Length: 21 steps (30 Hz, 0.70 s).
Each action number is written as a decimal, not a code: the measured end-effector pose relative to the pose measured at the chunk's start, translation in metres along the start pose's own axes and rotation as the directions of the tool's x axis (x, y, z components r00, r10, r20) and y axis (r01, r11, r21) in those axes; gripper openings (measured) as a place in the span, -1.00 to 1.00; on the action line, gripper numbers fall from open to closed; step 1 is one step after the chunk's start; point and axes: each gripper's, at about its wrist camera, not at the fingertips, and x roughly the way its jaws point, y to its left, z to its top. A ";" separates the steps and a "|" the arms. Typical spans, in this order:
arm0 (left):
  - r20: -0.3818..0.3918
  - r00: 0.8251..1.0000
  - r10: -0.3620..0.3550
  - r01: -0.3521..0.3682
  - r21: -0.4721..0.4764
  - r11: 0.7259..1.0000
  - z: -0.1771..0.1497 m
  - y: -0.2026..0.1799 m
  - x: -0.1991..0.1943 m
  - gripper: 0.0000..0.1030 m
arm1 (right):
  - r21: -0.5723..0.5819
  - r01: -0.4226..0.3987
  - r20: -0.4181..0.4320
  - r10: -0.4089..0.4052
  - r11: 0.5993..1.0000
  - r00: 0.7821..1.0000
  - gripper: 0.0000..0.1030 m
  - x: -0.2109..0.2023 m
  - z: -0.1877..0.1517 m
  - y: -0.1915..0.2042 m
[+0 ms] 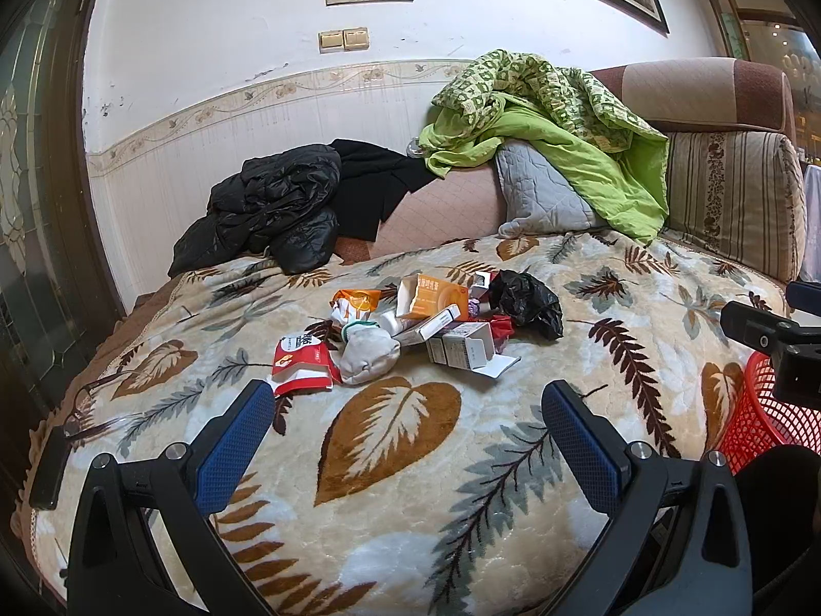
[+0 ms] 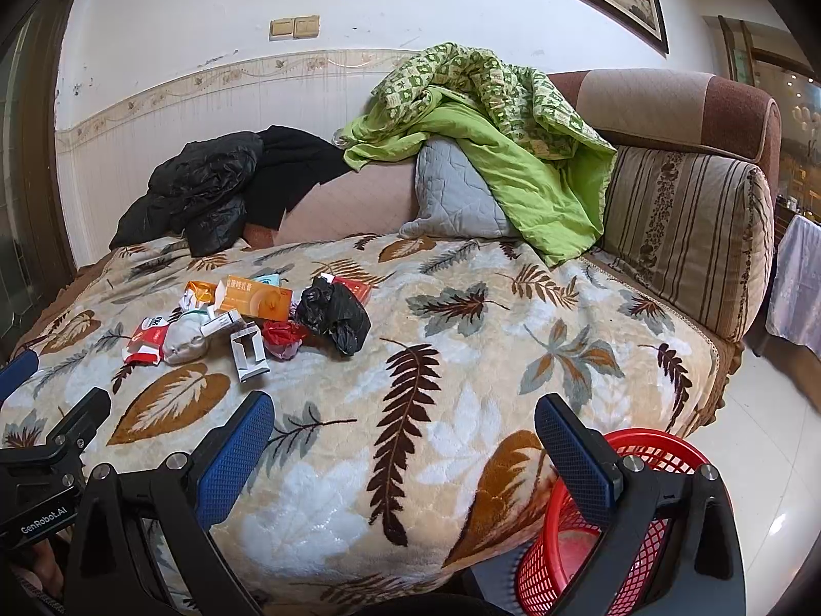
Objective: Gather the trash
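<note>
The left gripper (image 1: 408, 418) hangs low over the blanket (image 1: 590, 462), its blue, diamond-textured fingers (image 1: 236, 441) spread wide with nothing between them. The right gripper (image 2: 403, 428) does the same, fingers (image 2: 574, 454) wide and empty.

The trash lies in a loose pile on the blanket, ahead of both grippers and well apart from the fingers. From the left gripper it sits straight ahead; from the right gripper it lies ahead and to the left. Nearest the left fingers is a torn red and white packet (image 1: 300, 364), touching a lumpy grey pouch (image 1: 367, 357). Just beyond lie an open white carton (image 1: 464, 349), a glossy orange box (image 1: 436, 297), a crumpled orange wrapper (image 1: 354, 303) and a crinkled black bag (image 1: 528, 303). A bit of red film (image 2: 282, 339) shows beside the bag in the right view.

A red mesh basket (image 2: 646, 528) stands at the blanket's edge, right under the right gripper's right finger.

The blanket is plush, cream, printed with brown and grey leaves. Behind the pile lie a shiny black jacket (image 1: 272, 205), a grey quilted pillow (image 1: 544, 195) and a green quilt (image 1: 554, 123).
</note>
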 end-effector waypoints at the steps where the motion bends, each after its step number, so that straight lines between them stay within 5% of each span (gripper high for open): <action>1: 0.000 1.000 0.000 0.000 0.000 1.000 0.000 0.000 0.000 1.00 | 0.000 0.000 0.000 0.000 1.000 1.000 0.99 0.000 -0.001 0.000; 21: 0.000 1.000 -0.002 0.002 0.000 1.000 0.000 0.001 0.000 1.00 | 0.000 0.001 -0.003 -0.001 1.000 1.000 0.99 0.000 0.001 0.001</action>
